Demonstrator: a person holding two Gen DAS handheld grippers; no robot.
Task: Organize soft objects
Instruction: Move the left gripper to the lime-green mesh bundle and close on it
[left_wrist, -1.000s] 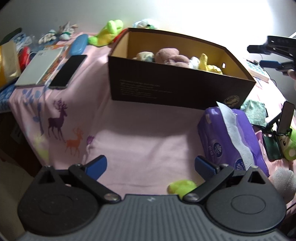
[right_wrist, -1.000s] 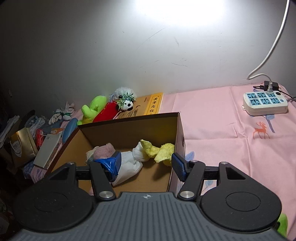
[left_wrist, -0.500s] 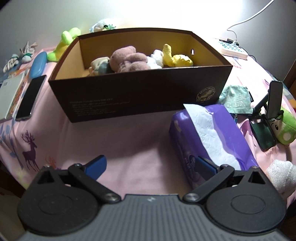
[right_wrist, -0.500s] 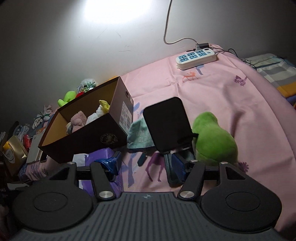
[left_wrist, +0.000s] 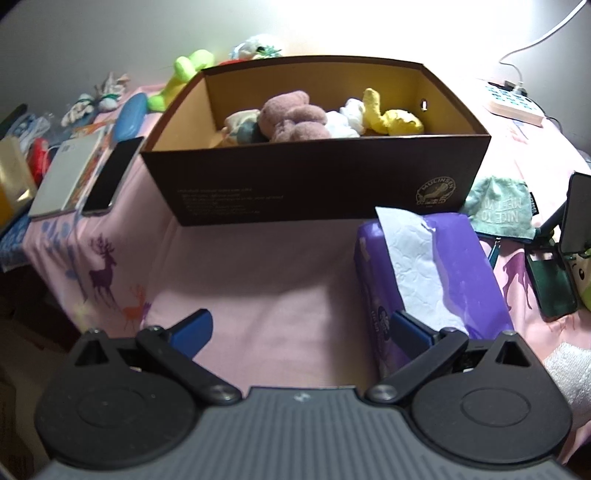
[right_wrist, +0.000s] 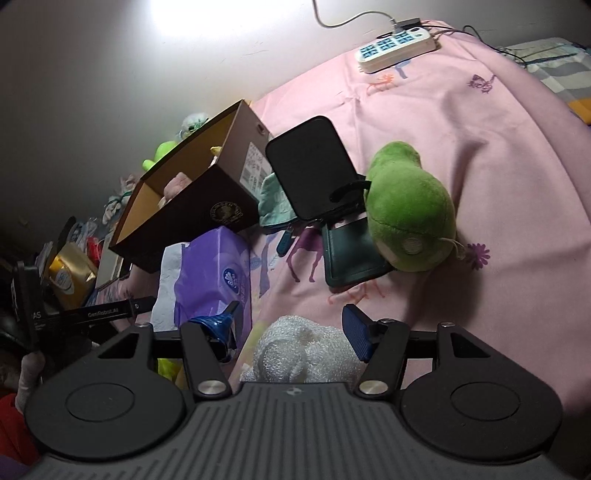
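Note:
A dark brown cardboard box (left_wrist: 317, 177) (right_wrist: 192, 218) on the pink cloth holds several soft toys: a pink plush (left_wrist: 295, 118), a white one (left_wrist: 347, 118) and a yellow one (left_wrist: 391, 118). My left gripper (left_wrist: 301, 328) is open and empty over bare cloth in front of the box. My right gripper (right_wrist: 291, 325) is open, with a white fluffy soft object (right_wrist: 299, 354) lying between its fingers. A green plush (right_wrist: 410, 206) lies further out to the right.
A purple tissue pack (left_wrist: 428, 266) (right_wrist: 210, 277) lies beside the box. A black phone stand (right_wrist: 314, 173), a dark case (right_wrist: 351, 254), a teal cloth (left_wrist: 498, 206) and a power strip (right_wrist: 395, 44) are on the right. A phone (left_wrist: 110, 177), a notebook (left_wrist: 62, 177) and more plush toys (left_wrist: 181, 74) are on the left.
My right gripper has moved down and back from the phone stand, so the white fluffy object now sits between its fingers. My left gripper has shifted slightly, still facing the box.

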